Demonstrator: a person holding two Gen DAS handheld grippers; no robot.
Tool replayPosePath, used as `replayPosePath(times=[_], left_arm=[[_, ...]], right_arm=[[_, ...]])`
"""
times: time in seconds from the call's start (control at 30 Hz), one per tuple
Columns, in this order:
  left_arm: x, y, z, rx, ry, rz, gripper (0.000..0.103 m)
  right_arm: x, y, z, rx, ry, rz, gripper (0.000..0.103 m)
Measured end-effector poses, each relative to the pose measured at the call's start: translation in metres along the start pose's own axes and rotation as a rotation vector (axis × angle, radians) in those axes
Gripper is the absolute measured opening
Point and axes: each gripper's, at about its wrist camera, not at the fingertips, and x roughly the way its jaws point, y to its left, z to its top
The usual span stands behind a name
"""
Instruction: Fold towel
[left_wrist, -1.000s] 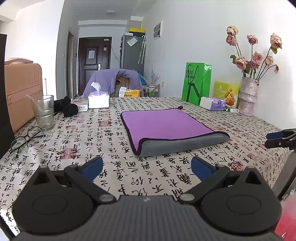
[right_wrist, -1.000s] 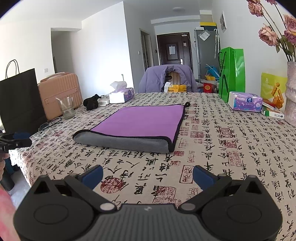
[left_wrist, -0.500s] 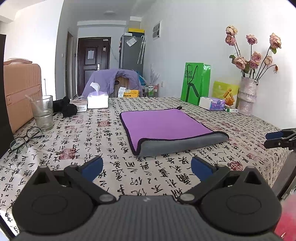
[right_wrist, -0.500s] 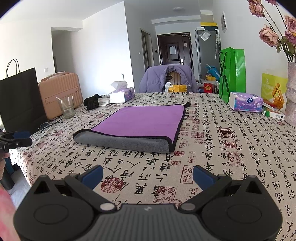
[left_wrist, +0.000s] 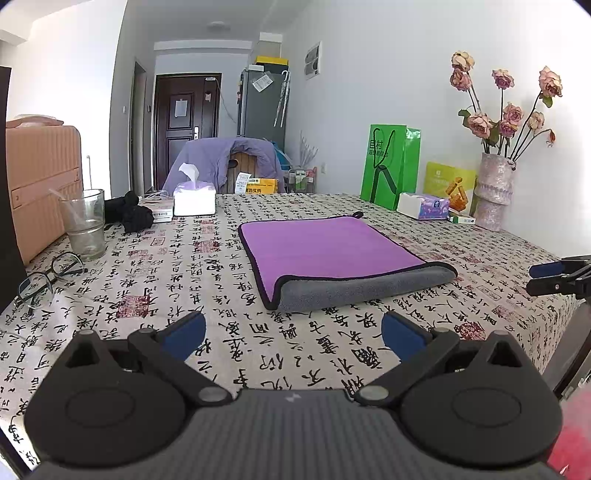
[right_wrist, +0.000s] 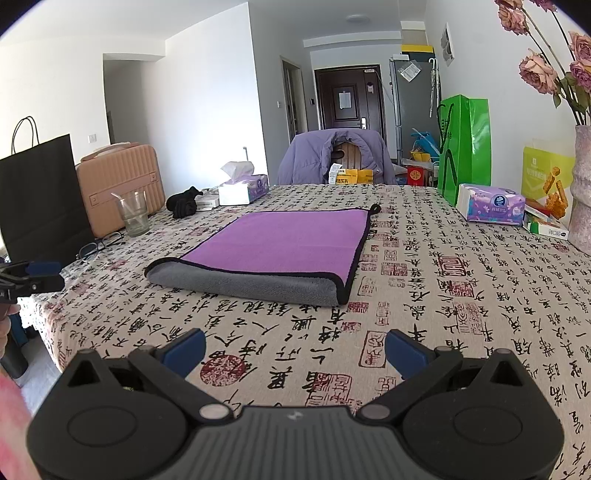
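A purple towel (left_wrist: 325, 247) with a grey underside and black trim lies folded flat on the table, its grey fold edge (left_wrist: 362, 286) facing me. My left gripper (left_wrist: 293, 334) hovers open over the tablecloth in front of the towel, holding nothing. In the right wrist view the same towel (right_wrist: 284, 243) lies ahead, and my right gripper (right_wrist: 295, 349) is open and empty, short of the fold. The right gripper's tip (left_wrist: 554, 275) shows at the right edge of the left wrist view, and the left gripper's tip (right_wrist: 33, 275) at the left edge of the right wrist view.
The table (left_wrist: 147, 266) wears a calligraphy-print cloth. A glass (left_wrist: 85, 223), glasses (left_wrist: 44, 277), black cloth (left_wrist: 129, 212) and tissue box (left_wrist: 194, 197) stand left. A green bag (left_wrist: 389, 166), tissue pack (left_wrist: 424, 205) and flower vase (left_wrist: 493, 190) line the right wall. A black paper bag (right_wrist: 40, 199) stands by the suitcase (right_wrist: 122, 184).
Both grippers stay open and nearly still. The views shift only slightly; the towel has not moved.
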Motion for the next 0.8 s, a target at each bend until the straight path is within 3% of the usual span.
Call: replayPosePath(times=[0.8], left_arm=[[0.012,0.002,0.007,-0.014,0.005,-0.006,0.103]], right_arm=[[0.013,-0.002,0.008,-0.015,0.014,-0.002,0.103]])
